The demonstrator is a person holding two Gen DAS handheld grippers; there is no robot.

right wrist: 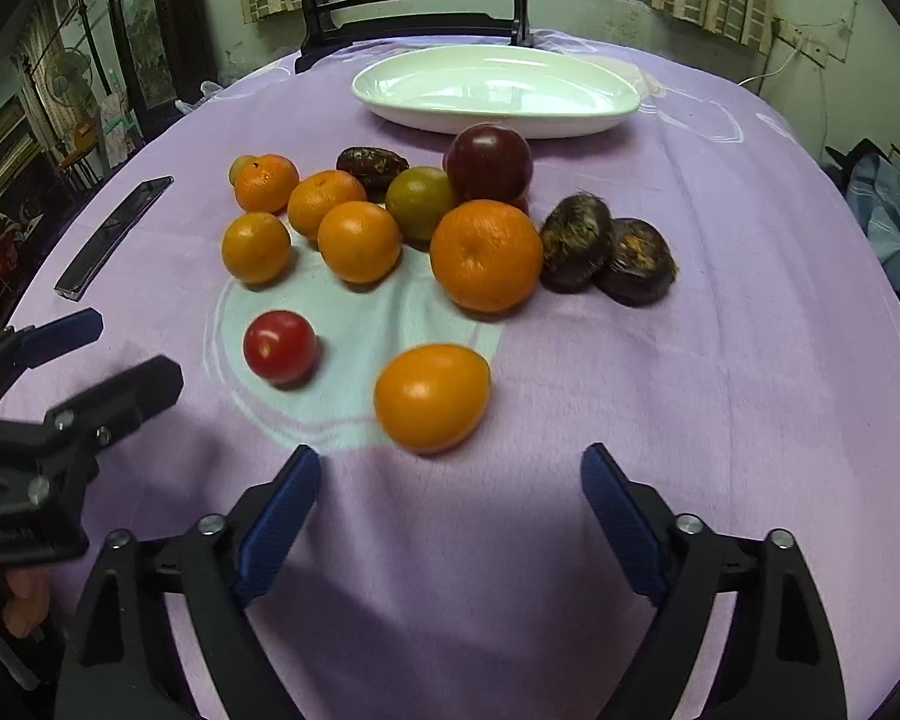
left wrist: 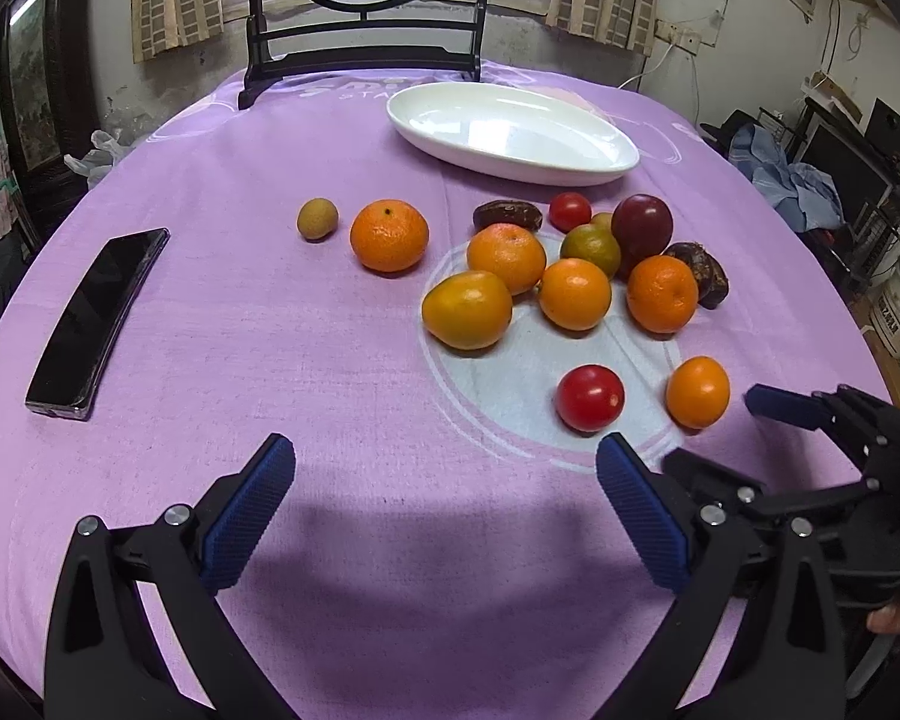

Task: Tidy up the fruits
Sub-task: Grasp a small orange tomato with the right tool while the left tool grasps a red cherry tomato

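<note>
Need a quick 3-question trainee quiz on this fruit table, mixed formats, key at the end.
1. True or false: the white dish already holds fruit.
2. Which fruit lies nearest the right gripper? A) plum B) orange fruit C) date
3. Fill in: the black phone lies on the table's ___ side, seen from the left gripper.

Key: 1 false, the dish is empty. 2 B. 3 left.

Left tool held low with jaws spread wide; right tool likewise agape, alongside it.
</note>
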